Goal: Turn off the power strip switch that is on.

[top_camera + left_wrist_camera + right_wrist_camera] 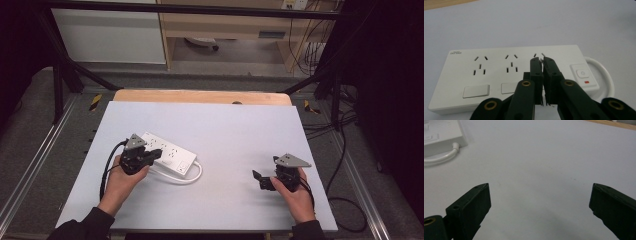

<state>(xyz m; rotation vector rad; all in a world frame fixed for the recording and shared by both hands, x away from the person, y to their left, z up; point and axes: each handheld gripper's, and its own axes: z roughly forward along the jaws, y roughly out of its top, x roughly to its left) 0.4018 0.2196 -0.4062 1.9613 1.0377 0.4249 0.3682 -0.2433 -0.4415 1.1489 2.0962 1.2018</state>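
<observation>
A white power strip (167, 153) lies on the pale table, with three socket groups, flat switches and a power button with a red mark (583, 75). Its white cable (192, 176) loops from the right end. My left gripper (156, 155) is over the strip's near edge; in the left gripper view its tip (542, 61) is shut, jaws pressed together above the third socket group, holding nothing. My right gripper (261, 180) rests at the table's right side, jaws wide open (540, 195) over bare surface, with the power strip's corner (441, 135) far off at upper left.
The pale sheet (225, 130) covers a wooden table whose far edge (200, 96) shows beyond it. Metal frame rails (30, 165) flank both sides, and black cables (345, 150) lie on the floor at the right. A person's hand holds each gripper.
</observation>
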